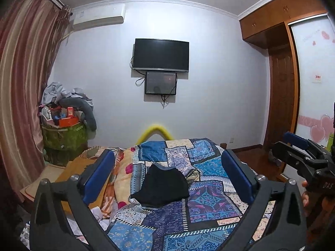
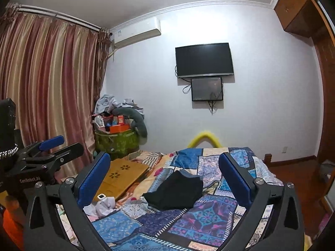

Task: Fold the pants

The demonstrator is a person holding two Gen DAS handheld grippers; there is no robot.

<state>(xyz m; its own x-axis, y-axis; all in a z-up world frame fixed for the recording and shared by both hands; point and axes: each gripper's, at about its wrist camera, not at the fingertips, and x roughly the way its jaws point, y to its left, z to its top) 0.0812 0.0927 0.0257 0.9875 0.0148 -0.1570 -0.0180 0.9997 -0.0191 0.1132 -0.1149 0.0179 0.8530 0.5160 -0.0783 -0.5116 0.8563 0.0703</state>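
Black pants (image 1: 162, 185) lie folded into a compact bundle on the blue patchwork bedspread (image 1: 209, 200), seen also in the right wrist view as the pants (image 2: 177, 191) on the bedspread (image 2: 211, 213). My left gripper (image 1: 167, 174) is open wide, its blue pads (image 1: 98, 175) standing apart on either side of the bundle and short of it, touching nothing. My right gripper (image 2: 164, 177) is likewise open, with nothing between its pads (image 2: 235, 176). Each gripper shows in the other's view: the right gripper (image 1: 297, 146) at the right edge, the left gripper (image 2: 54, 144) at the left edge.
A wooden lap desk (image 2: 122, 176) lies on the bed's left side beside crumpled white paper (image 2: 102, 206). A green hamper piled with clothes and boxes (image 1: 62, 133) stands by the curtain (image 1: 23, 96). A wall television (image 1: 161, 55), a wardrobe (image 1: 280, 104), and a yellow bed-end loop (image 1: 155, 132) are beyond.
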